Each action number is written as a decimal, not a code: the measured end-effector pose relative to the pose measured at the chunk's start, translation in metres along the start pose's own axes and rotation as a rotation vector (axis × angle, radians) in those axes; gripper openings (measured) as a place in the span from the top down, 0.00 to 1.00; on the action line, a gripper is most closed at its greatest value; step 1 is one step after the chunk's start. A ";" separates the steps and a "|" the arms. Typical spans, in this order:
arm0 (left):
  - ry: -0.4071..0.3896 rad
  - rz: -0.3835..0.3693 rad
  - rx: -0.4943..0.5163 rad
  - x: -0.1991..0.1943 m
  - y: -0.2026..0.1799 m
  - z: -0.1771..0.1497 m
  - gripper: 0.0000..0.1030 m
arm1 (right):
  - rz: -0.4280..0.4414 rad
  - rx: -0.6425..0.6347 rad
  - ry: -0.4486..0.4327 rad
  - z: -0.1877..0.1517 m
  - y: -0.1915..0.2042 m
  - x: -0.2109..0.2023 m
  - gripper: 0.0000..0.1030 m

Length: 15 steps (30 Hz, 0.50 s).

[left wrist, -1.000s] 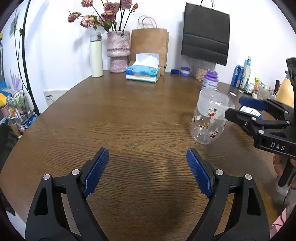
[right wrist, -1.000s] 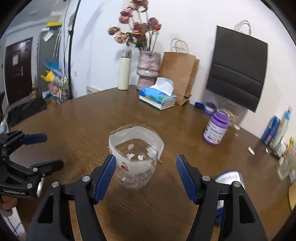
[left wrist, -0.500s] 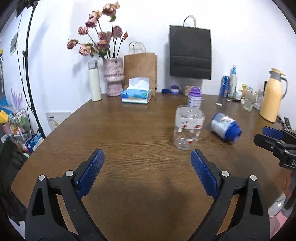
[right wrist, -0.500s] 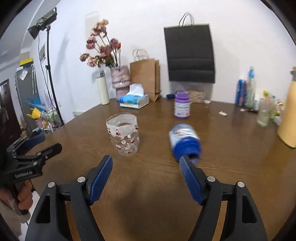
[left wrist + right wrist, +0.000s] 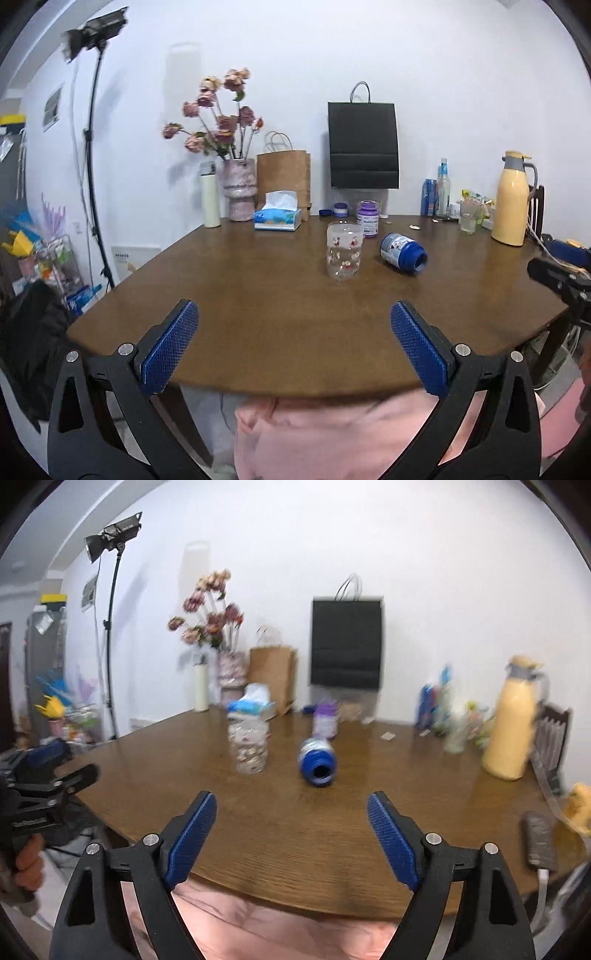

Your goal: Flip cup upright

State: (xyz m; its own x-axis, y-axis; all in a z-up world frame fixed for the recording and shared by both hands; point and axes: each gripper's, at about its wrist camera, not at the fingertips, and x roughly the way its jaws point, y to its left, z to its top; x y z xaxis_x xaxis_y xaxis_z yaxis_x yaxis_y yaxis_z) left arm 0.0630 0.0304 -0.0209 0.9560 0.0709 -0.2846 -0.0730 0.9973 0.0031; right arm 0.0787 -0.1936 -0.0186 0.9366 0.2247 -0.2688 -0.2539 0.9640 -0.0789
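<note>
Hanging back past the near edge of the table (image 5: 258,295), well apart from everything on it: left gripper (image 5: 291,308) and right gripper (image 5: 291,797), both spread wide with nothing between the blue pads.

Standing near the middle of the tabletop, the clear cup (image 5: 343,254) with small printed figures. Long axis vertical, base down, rim up, so already upright by the look of it. Lies ahead and a little right of the left tongs' centre line, and ahead and left of the right tongs' centre line. Roughly between the two, neither plainly nearer. Looks empty, though the right wrist view is blurred.

Lying on its side just beside the cup, not touching it: a blue container (image 5: 402,254). Long axis along the table, open mouth turned toward the near edge and almost straight at the right tongs, so closer to that hand's line of reach. Shows only a dark hollow inside; contents cannot be told.

Standing behind both, a purple jar (image 5: 368,218), capped.

Judging the task on the clear cup as done; if the blue one counts as a cup too, calls for a grasp across its side from the right.
</note>
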 end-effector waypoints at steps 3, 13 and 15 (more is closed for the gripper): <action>-0.057 -0.011 -0.003 -0.024 0.004 -0.010 0.00 | -0.011 0.019 -0.083 -0.013 0.008 -0.033 0.14; -0.189 -0.078 0.041 -0.053 -0.006 -0.009 0.00 | 0.085 -0.006 -0.072 -0.031 0.035 -0.052 0.14; -0.181 -0.080 0.038 -0.050 -0.005 -0.009 0.00 | 0.074 0.009 -0.060 -0.032 0.032 -0.050 0.14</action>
State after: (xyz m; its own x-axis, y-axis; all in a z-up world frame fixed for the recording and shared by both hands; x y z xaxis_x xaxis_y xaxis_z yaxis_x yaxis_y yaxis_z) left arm 0.0129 0.0215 -0.0150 0.9941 -0.0095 -0.1084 0.0122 0.9996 0.0247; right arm 0.0163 -0.1786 -0.0390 0.9283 0.3028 -0.2156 -0.3207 0.9457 -0.0528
